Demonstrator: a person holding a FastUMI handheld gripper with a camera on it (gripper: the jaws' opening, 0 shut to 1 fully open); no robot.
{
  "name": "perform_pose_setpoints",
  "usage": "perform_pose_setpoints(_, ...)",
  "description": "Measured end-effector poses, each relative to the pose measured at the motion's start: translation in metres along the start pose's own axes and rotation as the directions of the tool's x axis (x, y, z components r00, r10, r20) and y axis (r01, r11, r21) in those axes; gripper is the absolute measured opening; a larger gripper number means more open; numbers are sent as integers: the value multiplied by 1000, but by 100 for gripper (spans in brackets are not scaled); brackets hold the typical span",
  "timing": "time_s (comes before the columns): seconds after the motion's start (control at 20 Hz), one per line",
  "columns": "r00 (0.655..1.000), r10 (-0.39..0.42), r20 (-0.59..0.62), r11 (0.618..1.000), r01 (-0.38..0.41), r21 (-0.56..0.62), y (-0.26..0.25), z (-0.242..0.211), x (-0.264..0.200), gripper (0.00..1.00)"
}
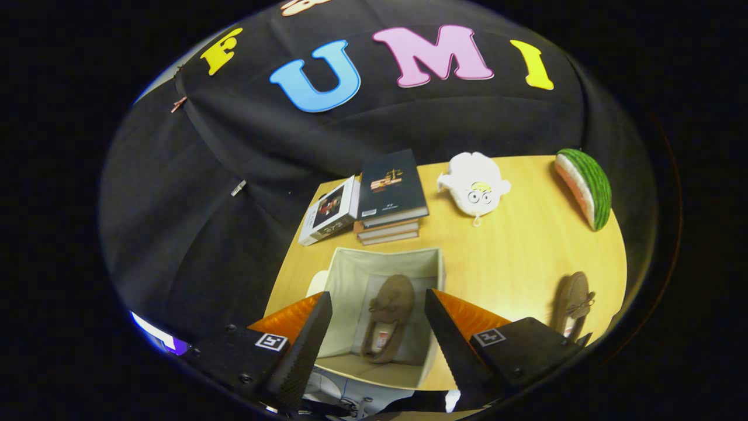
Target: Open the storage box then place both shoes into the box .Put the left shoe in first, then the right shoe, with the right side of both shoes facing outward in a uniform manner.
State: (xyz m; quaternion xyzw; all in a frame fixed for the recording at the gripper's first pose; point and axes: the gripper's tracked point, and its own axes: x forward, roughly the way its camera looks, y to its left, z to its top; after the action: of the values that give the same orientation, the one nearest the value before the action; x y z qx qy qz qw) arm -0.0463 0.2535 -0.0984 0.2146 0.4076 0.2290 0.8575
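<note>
The gripper (378,327) hangs above the open box (345,275) with its jaws apart and nothing between them; one brown shoe (388,316) lies inside the box, seen in the gap between the fingers, toe pointing away toward the books (388,199). The other shoe (574,304) sits on the table (514,251) off to the right, well apart from the box and just beyond the right finger. So the first shoe looks placed and the second is yet to be fetched. The risks, as I judge them: gripping the soft upper of the second shoe too near the toe or heel could let it swing and land facing the wrong way, breaking the uniform orientation; lowering it carelessly could catch the box's fabric wall and fold it in, or shove the first shoe askew. A white plush (474,187) and a watermelon slice (584,187) lie farther back, clear of the path
</note>
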Motion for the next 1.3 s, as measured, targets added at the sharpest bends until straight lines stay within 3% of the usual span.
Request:
perform_pose_setpoints(0.3,985,-150,81,985,156,-73,-142,21,-66,99)
perform_pose_setpoints(0.6,961,-277,-3,959,276,-63,-272,-34,-86,99)
perform_pose_setpoints(0.75,957,-285,-48,958,283,-48,-310,-75,-75,98)
perform_pose_setpoints(1.0,918,-351,-186,936,339,-93,-370,-147,-48,93)
perform_pose_setpoints(1.15,908,-356,-220,934,345,-87,-385,-165,-31,80)
perform_pose_setpoints(1.3,899,-367,-237,930,352,-103,-394,-173,-17,78)
